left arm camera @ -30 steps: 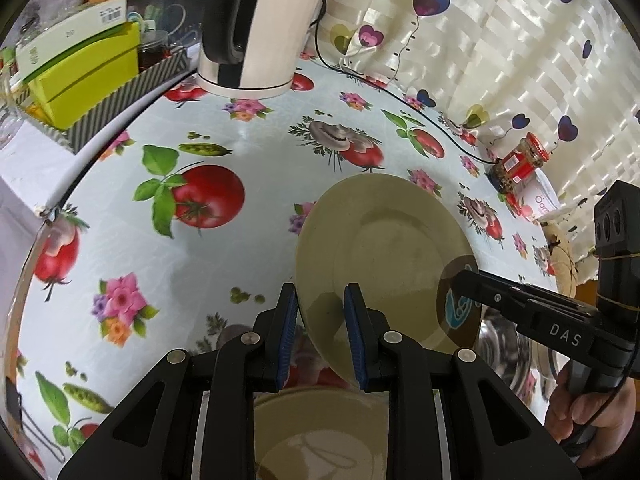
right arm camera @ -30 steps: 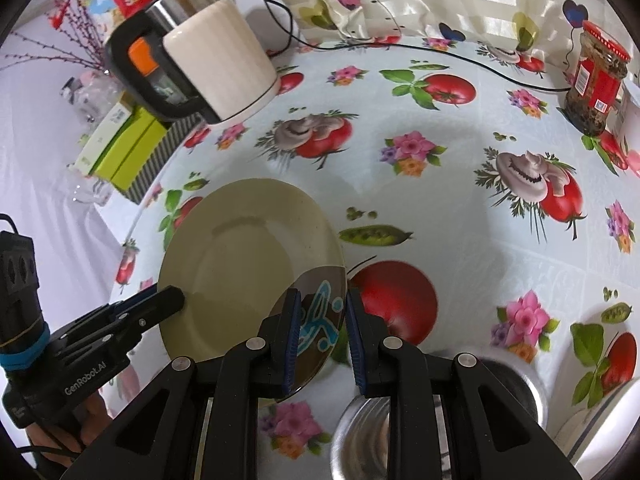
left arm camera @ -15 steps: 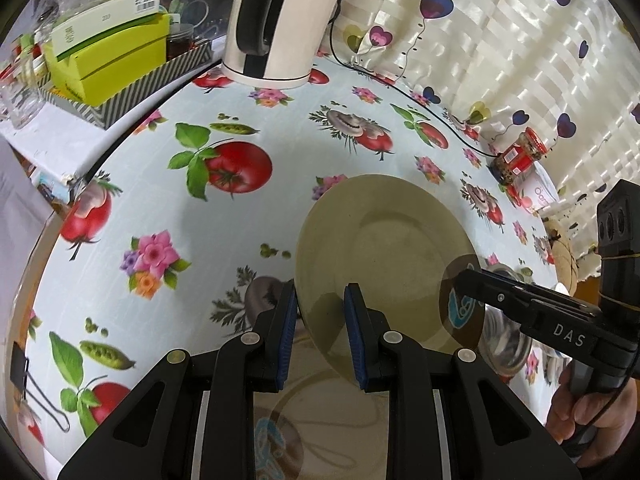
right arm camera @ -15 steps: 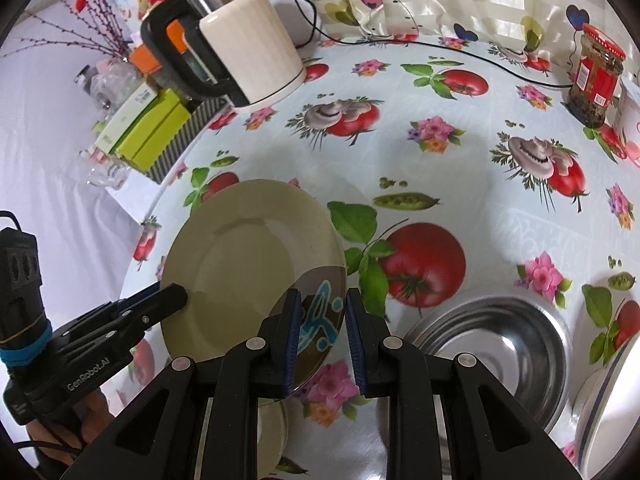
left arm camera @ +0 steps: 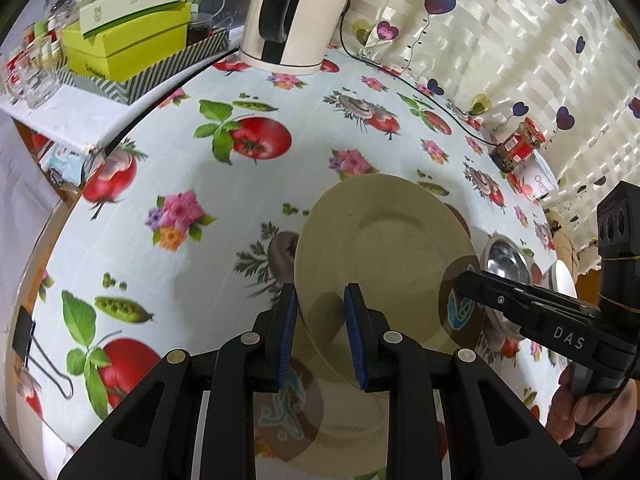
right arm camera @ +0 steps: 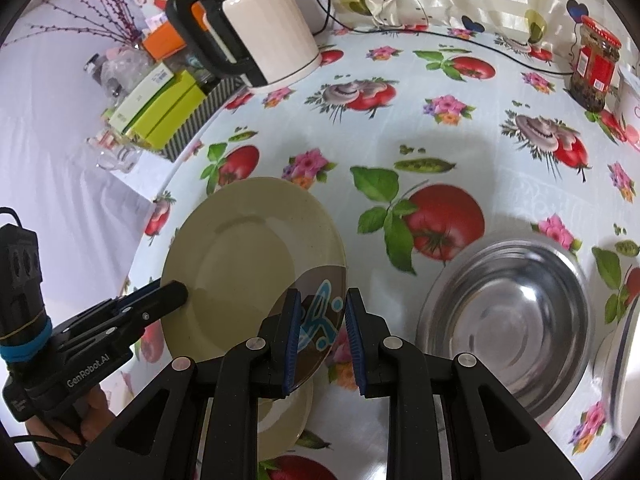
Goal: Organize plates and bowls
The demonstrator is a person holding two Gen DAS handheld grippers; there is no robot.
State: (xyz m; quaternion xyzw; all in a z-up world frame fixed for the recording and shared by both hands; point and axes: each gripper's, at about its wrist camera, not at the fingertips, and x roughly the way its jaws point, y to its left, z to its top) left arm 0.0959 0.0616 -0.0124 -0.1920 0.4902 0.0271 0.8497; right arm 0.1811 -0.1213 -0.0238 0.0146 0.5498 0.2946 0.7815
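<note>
A cream plate [left arm camera: 384,256] with a brown and blue patch on its rim hangs tilted above the table, held from two sides. My left gripper [left arm camera: 320,316] is shut on its plain rim. My right gripper [right arm camera: 320,316] is shut on the decorated rim [right arm camera: 320,300]. Each gripper shows in the other's view: the right one [left arm camera: 472,284] and the left one [right arm camera: 172,292]. A second plate of the same pattern [left arm camera: 312,420] [right arm camera: 288,408] lies on the table right under the held one. A steel bowl [right arm camera: 508,320] stands to the right.
A white kettle [left arm camera: 296,12] and green boxes [left arm camera: 128,44] stand at the table's far left edge. A red-lidded jar [right arm camera: 596,64] and a cable sit near the curtain. A white dish [right arm camera: 624,360] lies beside the steel bowl. A binder clip [left arm camera: 28,340] lies at the near left.
Both grippers have carried the plate together toward the near side of the table. The second plate below and the steel bowl have come into fuller view.
</note>
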